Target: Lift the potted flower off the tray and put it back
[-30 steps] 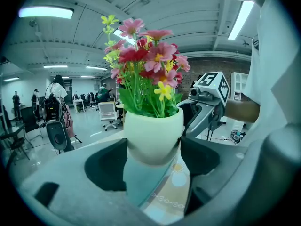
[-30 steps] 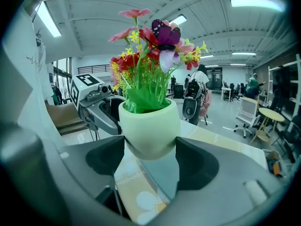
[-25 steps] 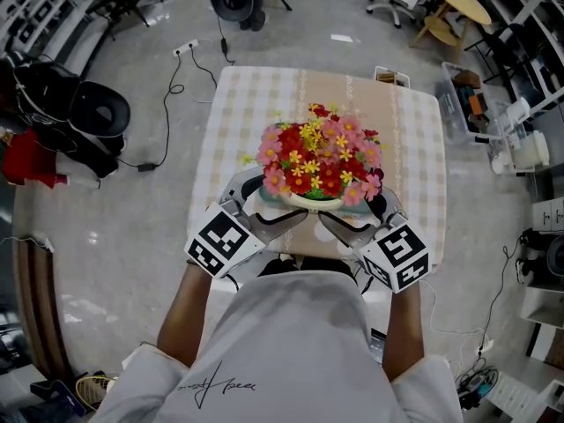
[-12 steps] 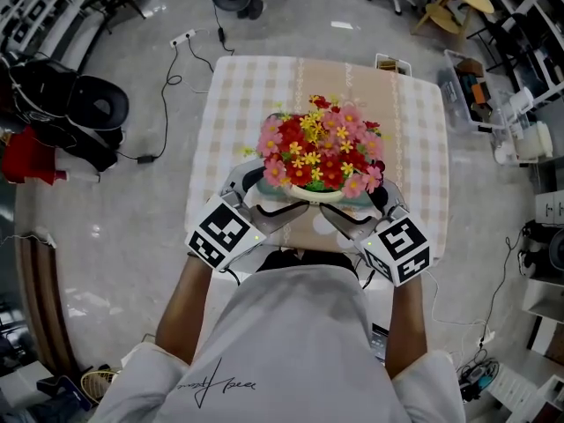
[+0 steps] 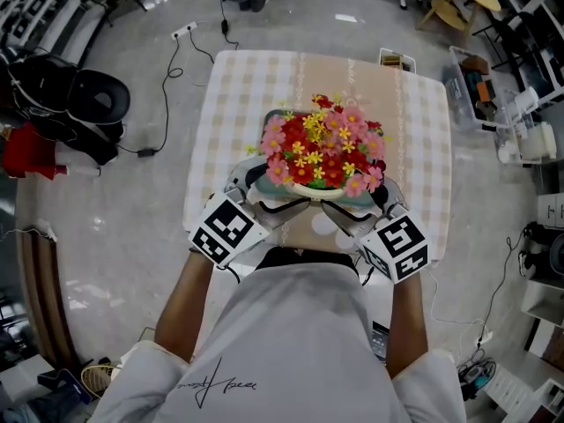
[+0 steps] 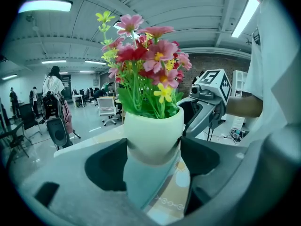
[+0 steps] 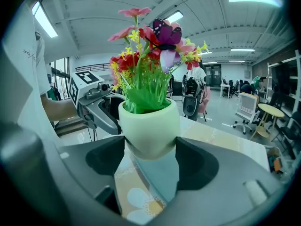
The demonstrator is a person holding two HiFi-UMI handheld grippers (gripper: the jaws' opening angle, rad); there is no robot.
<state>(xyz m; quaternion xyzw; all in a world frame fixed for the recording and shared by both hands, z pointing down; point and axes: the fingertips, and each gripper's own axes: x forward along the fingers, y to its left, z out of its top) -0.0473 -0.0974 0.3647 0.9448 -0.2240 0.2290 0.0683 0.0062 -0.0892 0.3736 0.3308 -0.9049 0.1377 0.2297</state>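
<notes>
1. Head view.
   - Potted flower (image 5: 324, 152): red, pink and yellow blooms in a white pot, over the near half of the table (image 5: 233, 104).
   - The table carried a beige checked cloth.
   - Left gripper (image 5: 269, 198): at the pot's near-left side.
   - Right gripper (image 5: 361, 208): at the pot's near-right side.
   - Both marker cubes pointed back toward the person's white shirt (image 5: 300, 342).
   - On the grey floor to the left lay black bags (image 5: 84, 104), and beyond them a power strip (image 5: 185, 32) with its cable.

2. Left gripper view.
   - The two dark jaws stood one on each side of the pot and pressed against its sides just under the bulging rim, so the gripper was clamped on the potted flower.
   - The pot stood upright.
   - Tray (image 6: 141, 182): pale blue-green, directly below the pot, with one corner pointing toward the camera. The flower-printed cloth showed beside it.
   - I could not tell whether the pot's base touched the tray or hung just above it.
   - The other gripper's marker cube showed behind the pot on the right.
   - A bystander in a white top (image 6: 54, 86) stood well back on the left.

3. Right gripper view.
   - The jaws likewise closed on the pot's two sides beneath the rim, gripping it.
   - The tray's other near corner showed underneath.
   - An office chair (image 7: 247, 109) and a round wooden table (image 7: 269, 109) stood far off on the right.
</notes>
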